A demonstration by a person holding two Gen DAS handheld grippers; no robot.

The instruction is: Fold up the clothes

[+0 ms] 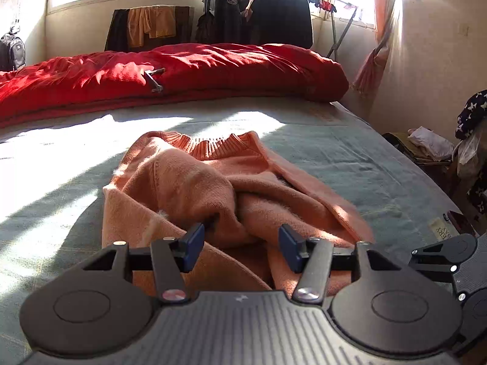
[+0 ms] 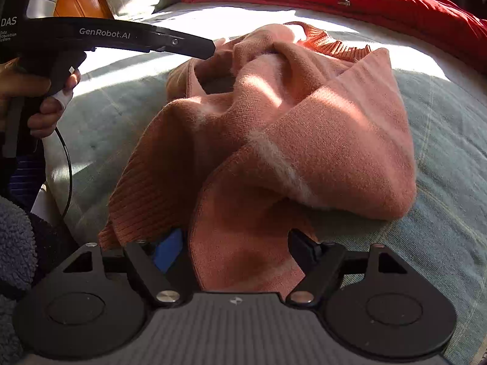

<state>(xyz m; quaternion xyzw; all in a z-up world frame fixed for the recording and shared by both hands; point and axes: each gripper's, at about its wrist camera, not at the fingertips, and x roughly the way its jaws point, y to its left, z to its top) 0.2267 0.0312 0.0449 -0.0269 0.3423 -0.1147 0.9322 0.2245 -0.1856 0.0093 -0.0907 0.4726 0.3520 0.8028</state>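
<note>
The orange sweater (image 1: pixel 213 179) lay bunched on the bed (image 1: pixel 350 152) just ahead of both claws, the left claw (image 1: pixel 240 240) spread over its folds and the right claw (image 2: pixel 240 249) spread astride a flap, probably ready to flatten it.
</note>
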